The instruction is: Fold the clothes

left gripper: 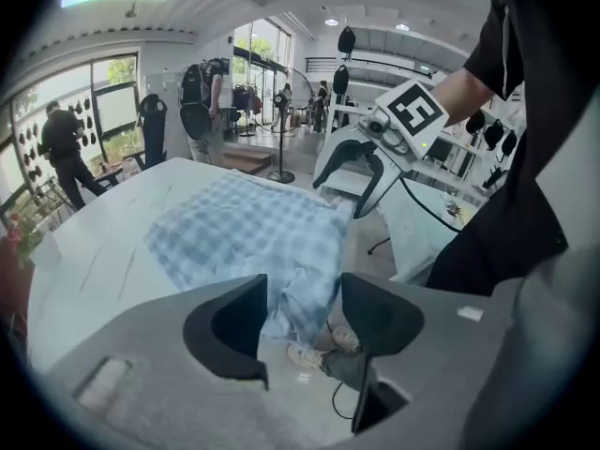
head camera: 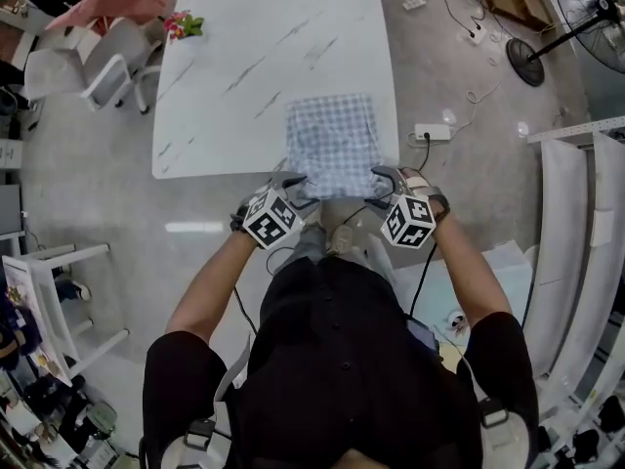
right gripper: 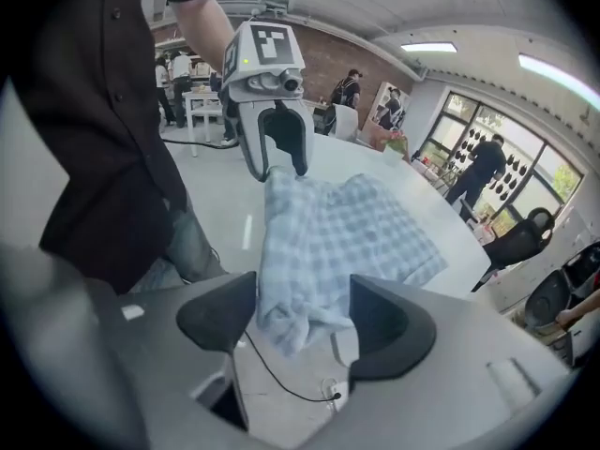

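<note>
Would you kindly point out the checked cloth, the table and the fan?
checked cloth [head camera: 332, 140]: head view, middle of the fabric.
table [head camera: 234, 66]: head view, bare top.
fan [head camera: 591, 13]: head view, its grille.

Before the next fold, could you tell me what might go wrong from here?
The checked cloth hangs over the table edge and neither the left gripper nor the right gripper grips it, so it might slide off.
Its hanging edge is bunched; a grab there may catch uneven layers.

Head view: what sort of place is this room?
Probably a lab or workshop, not a home: a power strip on the bare floor, a big fan, other people standing around.
</note>
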`<state>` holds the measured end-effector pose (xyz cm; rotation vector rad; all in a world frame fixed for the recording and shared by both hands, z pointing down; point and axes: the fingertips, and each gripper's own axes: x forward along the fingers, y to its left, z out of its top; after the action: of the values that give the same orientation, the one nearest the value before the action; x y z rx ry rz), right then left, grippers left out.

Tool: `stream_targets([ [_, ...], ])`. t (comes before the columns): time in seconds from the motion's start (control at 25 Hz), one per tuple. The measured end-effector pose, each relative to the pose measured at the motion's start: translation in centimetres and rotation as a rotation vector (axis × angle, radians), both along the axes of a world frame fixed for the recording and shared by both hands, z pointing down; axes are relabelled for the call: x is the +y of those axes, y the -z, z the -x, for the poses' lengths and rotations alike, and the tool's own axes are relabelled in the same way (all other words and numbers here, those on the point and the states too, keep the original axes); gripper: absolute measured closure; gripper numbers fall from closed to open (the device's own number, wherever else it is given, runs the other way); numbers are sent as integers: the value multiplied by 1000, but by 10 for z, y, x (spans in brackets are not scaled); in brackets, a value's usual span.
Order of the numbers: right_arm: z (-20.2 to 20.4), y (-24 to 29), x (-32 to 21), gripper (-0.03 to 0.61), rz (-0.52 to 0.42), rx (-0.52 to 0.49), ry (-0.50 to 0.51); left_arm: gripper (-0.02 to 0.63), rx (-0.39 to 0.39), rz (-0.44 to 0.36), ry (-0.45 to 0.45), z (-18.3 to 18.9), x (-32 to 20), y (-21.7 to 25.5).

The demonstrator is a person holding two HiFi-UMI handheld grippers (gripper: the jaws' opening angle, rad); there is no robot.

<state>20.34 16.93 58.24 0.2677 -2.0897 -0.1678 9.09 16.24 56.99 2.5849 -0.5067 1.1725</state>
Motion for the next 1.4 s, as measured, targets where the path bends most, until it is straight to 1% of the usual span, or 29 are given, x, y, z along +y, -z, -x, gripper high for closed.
stream_targets([
  [0.04, 2, 0, 2, 251, 28, -5, 2, 344, 6, 11, -17, -1, 2, 0],
  [0.08, 5, 1, 5, 234, 54, -16, 1, 333, 17, 20, -28, -3, 4, 1],
  [0.16, 11, 6, 6, 224, 97, -46, -6, 330, 49, 41, -39, -4, 5, 5],
  [0.24, 16, 12, 1, 224, 120, -72, -16, 305, 77, 64, -39, -5, 0, 10],
  [0.28, 19, 15, -5, 224, 126, -86, -28, 305, 86, 69, -33, -5, -5, 12],
  [0.44, 31, 29, -52, 249, 152, -181, -161, 307, 119, 79, 28, 2, -45, 21],
  [0.56, 33, 40, -88, 287, 132, -215, -220, 324, 144, 73, 72, 9, -78, 35],
  [0.72, 33, 46, -129, 304, 97, -196, -248, 331, 119, 38, 111, 28, -126, 37],
  [0.84, 29, 44, -159, 305, 103, -179, -290, 332, 116, 47, 127, 39, -156, 35],
  [0.92, 26, 40, -179, 304, 117, -162, -316, 332, 110, 59, 122, 42, -174, 31],
  [1.04, 27, 30, -201, 293, 142, -133, -336, 332, 89, 74, 93, 45, -195, 20],
  [1.12, 28, 24, -209, 273, 166, -118, -344, 331, 80, 87, 68, 44, -203, 12],
  [1.2, 28, 18, -213, 258, 196, -107, -350, 331, 73, 101, 39, 40, -208, 6],
  [1.4, 28, 1, -216, 250, 256, -77, -348, 331, 35, 107, -34, 32, -209, -13],
])
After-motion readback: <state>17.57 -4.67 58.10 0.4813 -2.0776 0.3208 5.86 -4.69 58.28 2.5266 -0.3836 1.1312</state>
